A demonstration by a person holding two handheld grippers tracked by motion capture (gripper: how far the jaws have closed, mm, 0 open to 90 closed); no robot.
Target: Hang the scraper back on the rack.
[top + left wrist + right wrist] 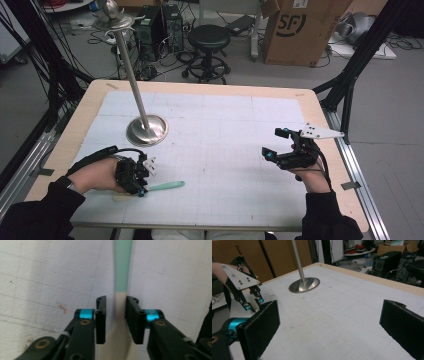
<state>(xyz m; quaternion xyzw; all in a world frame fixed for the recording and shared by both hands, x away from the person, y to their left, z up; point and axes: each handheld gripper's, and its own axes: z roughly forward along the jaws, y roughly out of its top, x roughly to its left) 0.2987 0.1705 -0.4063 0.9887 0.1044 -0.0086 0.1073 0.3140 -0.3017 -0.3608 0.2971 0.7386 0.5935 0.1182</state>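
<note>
High view: left tool point(141, 186) sits at 7 o'clock on the worktop point(225, 90), jaws either side of the cream end of a spatula point(167, 186) lying flat, green end pointing to 3 o'clock. Left gripper view: narrow gaps at both jaws, so not yet clamped. Right tool point(274, 144) hovers at 4 o'clock, jaws wide, empty. Stand point(147, 129) at 10 o'clock. Judged: grasp unfinished; lift remains.

L gripper point(115, 315) looks down on white gridded mat point(45, 277). Jaws sit close either side of a spatula-like tool point(122, 272): mint-green part runs up & away, cream part lies btwn jaws. Contact w/ pads unclear. Small orange mark point(62, 307) on mat, left.
</note>
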